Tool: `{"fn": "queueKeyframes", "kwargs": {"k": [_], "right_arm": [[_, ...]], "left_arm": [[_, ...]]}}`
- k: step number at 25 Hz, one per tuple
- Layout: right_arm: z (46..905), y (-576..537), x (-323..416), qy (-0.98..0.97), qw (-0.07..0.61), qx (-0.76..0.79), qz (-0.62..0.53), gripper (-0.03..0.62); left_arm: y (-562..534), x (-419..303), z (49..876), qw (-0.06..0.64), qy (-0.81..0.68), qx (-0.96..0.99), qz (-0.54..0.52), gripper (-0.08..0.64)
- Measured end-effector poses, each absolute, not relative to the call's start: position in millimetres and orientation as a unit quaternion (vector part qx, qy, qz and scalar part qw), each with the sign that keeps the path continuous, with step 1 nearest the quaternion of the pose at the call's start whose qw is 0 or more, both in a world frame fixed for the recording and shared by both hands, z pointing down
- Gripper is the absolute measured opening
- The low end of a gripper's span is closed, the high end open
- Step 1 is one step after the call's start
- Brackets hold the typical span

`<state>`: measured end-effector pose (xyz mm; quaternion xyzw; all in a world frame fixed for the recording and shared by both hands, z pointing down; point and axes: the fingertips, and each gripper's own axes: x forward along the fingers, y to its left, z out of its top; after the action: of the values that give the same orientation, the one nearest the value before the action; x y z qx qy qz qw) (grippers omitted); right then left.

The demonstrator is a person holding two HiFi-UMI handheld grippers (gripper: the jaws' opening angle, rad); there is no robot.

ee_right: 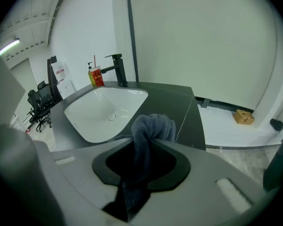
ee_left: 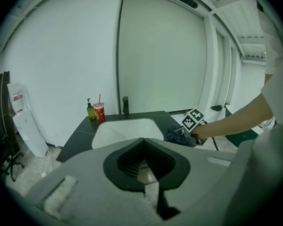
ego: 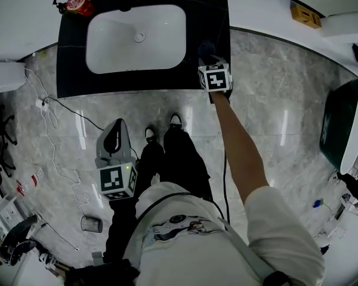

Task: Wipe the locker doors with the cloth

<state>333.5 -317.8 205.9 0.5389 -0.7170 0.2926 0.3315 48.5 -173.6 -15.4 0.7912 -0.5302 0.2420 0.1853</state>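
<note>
A dark blue-grey cloth (ee_right: 153, 126) is bunched up between the jaws of my right gripper (ee_right: 148, 138), which is shut on it. Its lower end hangs down inside the jaw opening. In the head view the right gripper (ego: 210, 58) is over the right end of the black counter (ego: 71, 70), and the cloth (ego: 206, 47) shows just beyond its marker cube. My left gripper (ego: 113, 137) is held low by the person's left leg, over the floor. Its jaws (ee_left: 142, 142) are together with nothing between them. Tall white wall panels (ee_left: 160, 55) stand behind the counter.
A white sink (ego: 136, 37) is set in the counter, with a black tap (ee_right: 117, 69) behind it. A soap bottle (ee_left: 90, 111) and a red cup (ego: 79, 3) stand at the far left corner. Cables (ego: 51, 130) lie on the marble floor at the left. A small cardboard box (ego: 305, 15) sits far right.
</note>
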Motion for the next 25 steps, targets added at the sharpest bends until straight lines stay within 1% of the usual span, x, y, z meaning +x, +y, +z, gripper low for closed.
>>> {"fn": "queueKeyframes", "kwargs": {"k": [7, 12, 19, 25], "right_arm": [[141, -300, 327, -0.746, 0.246, 0.567, 0.247, 0.084], [90, -262, 300, -0.761, 0.211, 0.576, 0.211, 0.084], [52, -191, 223, -0.776, 0.199, 0.573, 0.175, 0.086], [62, -131, 150, -0.783, 0.202, 0.567, 0.159, 0.086]], "left_arm": [[-169, 42, -15, 0.18, -0.522, 0.801, 0.233, -0.002], [-161, 22, -23, 0.172, -0.526, 0.806, 0.208, -0.002], [-114, -31, -9, 0.177, -0.508, 0.821, 0.191, -0.002], [-57, -82, 25, 0.173, -0.485, 0.834, 0.201, -0.002]]}}
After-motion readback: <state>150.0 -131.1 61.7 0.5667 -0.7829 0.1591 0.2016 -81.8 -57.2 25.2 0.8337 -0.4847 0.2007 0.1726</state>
